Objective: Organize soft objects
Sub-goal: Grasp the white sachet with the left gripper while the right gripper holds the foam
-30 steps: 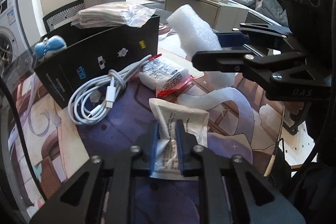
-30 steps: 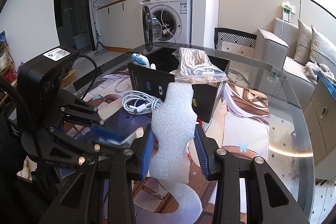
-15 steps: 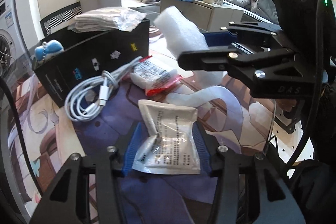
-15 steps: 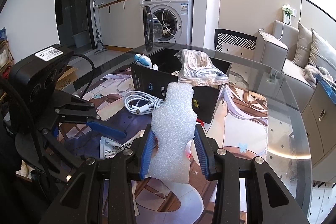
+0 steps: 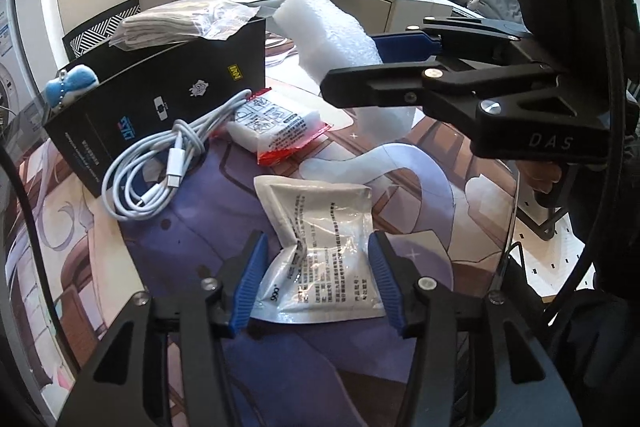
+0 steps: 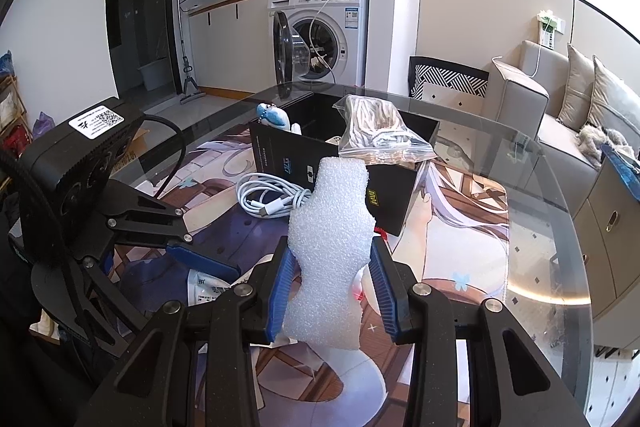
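Note:
My left gripper (image 5: 316,281) is open, its blue pads on either side of a white printed sachet (image 5: 320,247) that lies flat on the printed mat. My right gripper (image 6: 330,291) is shut on a white foam piece (image 6: 332,239) and holds it upright above the mat; the foam also shows in the left wrist view (image 5: 332,39). A black open box (image 5: 160,95) stands beyond, with a bagged beige cloth (image 5: 180,23) on its rim and a blue plush charm (image 5: 70,87) at its left corner.
A coiled white charging cable (image 5: 160,163) and a red-edged packet (image 5: 276,131) lie in front of the box. The round glass table (image 6: 540,227) has its edge at the right. A washing machine (image 6: 320,31) and a sofa (image 6: 560,99) stand behind.
My left gripper has opened and let go of the sachet, which now lies flat between the spread pads. My right gripper still holds the foam in about the same place.

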A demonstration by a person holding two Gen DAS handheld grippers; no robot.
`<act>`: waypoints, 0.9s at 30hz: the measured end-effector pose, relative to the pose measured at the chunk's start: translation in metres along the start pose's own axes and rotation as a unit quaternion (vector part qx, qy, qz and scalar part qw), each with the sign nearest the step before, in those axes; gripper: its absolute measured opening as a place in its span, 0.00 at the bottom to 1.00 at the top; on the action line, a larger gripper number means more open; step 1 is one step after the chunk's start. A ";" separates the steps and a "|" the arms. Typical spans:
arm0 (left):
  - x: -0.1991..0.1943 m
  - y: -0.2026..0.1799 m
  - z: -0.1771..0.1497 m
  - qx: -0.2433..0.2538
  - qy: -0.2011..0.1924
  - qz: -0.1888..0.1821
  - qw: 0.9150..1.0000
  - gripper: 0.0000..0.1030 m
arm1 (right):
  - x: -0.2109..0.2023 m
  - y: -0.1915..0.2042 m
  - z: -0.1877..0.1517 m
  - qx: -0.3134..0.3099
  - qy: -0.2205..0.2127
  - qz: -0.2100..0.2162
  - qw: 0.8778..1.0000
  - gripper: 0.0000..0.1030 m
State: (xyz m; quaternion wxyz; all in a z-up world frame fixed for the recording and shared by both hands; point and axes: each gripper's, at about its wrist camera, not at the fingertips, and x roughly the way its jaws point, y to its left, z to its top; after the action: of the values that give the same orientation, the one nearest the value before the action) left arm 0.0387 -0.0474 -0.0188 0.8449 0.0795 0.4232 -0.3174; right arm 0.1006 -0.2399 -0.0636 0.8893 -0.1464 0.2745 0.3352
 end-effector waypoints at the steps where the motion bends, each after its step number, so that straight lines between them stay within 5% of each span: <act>1: 0.000 -0.001 0.000 0.001 0.001 0.001 1.000 0.51 | 0.000 0.000 0.000 0.000 0.000 0.000 1.000 0.37; 22: 0.006 -0.009 0.007 0.000 0.021 0.005 1.000 0.57 | -0.002 0.000 -0.001 0.000 -0.001 -0.001 1.000 0.37; 27: 0.013 -0.017 0.008 -0.004 0.028 0.022 0.999 0.85 | -0.002 0.000 -0.001 0.000 -0.001 -0.002 1.000 0.37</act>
State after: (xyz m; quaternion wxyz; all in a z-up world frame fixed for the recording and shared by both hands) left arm 0.0400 -0.0701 -0.0214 0.8399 0.0938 0.4458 -0.2950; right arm 0.0990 -0.2414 -0.0634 0.8903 -0.1464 0.2733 0.3336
